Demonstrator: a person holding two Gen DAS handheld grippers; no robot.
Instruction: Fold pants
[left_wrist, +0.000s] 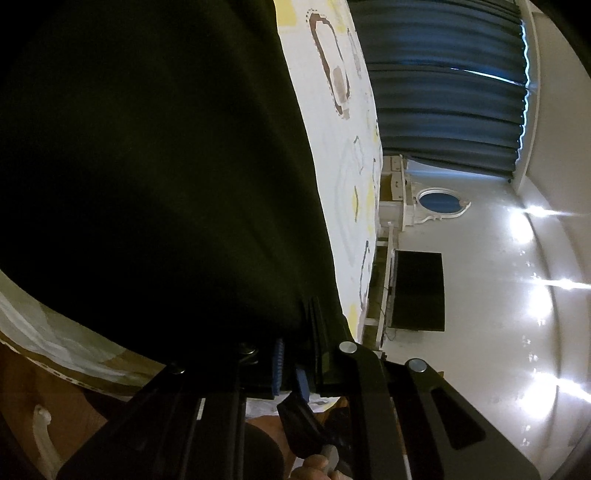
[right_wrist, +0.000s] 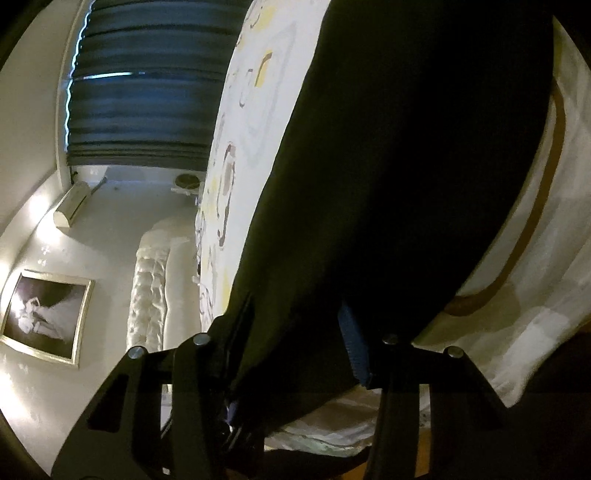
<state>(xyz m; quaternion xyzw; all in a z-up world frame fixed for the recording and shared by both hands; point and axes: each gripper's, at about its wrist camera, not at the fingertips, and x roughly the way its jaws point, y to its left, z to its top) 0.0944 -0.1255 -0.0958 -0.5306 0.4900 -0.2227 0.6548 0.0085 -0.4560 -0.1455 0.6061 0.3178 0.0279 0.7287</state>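
Black pants (left_wrist: 147, 166) lie spread over a bed with a white patterned sheet (left_wrist: 351, 110) and fill most of the left wrist view. My left gripper (left_wrist: 295, 350) is shut on the near edge of the pants, its blue pads (left_wrist: 279, 363) close together with cloth pinched between them. In the right wrist view the same pants (right_wrist: 388, 147) run away over the sheet (right_wrist: 251, 110). My right gripper (right_wrist: 295, 332) straddles their near edge. Its fingers stand well apart, and the blue pad (right_wrist: 354, 347) on one side shows its face. Cloth lies between the jaws and over the other finger.
Dark blue curtains (left_wrist: 443, 85) hang beyond the bed, with a wall television (left_wrist: 417, 291) and an oval mirror (left_wrist: 437, 201) nearby. The right wrist view shows a framed picture (right_wrist: 44, 314), an air conditioner (right_wrist: 72, 203) and a tufted white headboard (right_wrist: 147, 288). A person's hand (left_wrist: 314, 465) holds the left gripper.
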